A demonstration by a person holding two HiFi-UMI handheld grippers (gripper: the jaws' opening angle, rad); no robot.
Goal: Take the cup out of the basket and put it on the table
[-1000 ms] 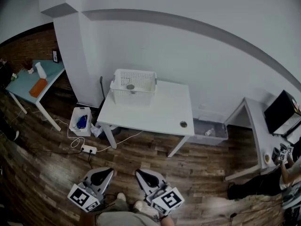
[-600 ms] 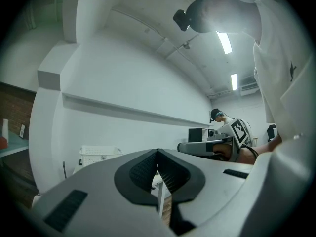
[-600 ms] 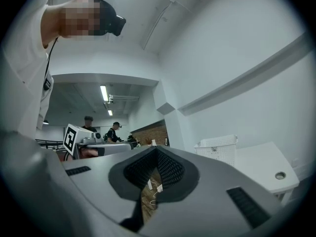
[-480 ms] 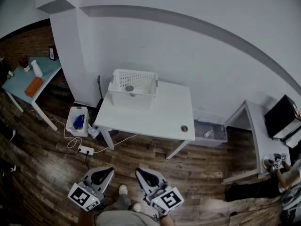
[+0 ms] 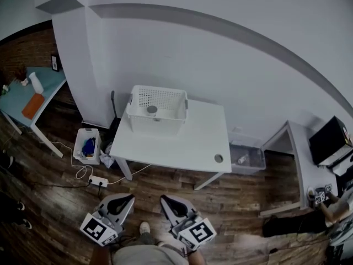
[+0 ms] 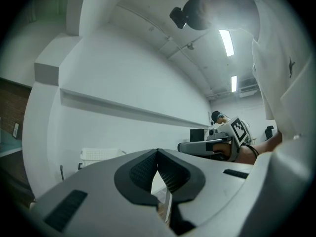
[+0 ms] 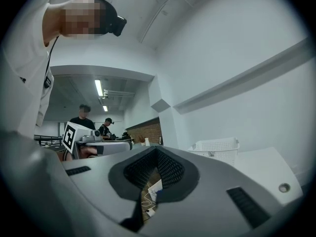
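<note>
Both grippers low and level, side by side in front of the person, nothing held. Left gripper (image 5: 123, 199): jaws together, tips meeting, nothing between them, only floor showing through the slot behind the tips. Right gripper (image 5: 166, 201): jaws also closed, empty. Each gripper shows in the other's view, just beside it.

White table (image 5: 182, 145) stands ahead of both grippers, well apart from them, with bare wood floor (image 5: 231, 203) between. White basket (image 5: 157, 106) sits on the far end of the table from the grippers, up by the wall. It falls a bit left of the left gripper's jaw line and right of the right gripper's. Cup (image 5: 152, 110), grey, is inside the basket, upright as far as can be told, and far out of reach of either gripper. Small round thing (image 5: 219, 158) lies on the near corner of the table, ahead and right of the right gripper; what it is cannot be told.

Ahead-left of the left gripper on the floor: power strip (image 5: 99, 181) with cable, and an open bin (image 5: 86, 146) with something blue in it. Farther left is a teal table (image 5: 30, 95). Clear box (image 5: 246, 158) sits on the floor ahead-right of the right gripper, beside the white table. Person's shoe (image 5: 144, 228) is between the grippers.
</note>
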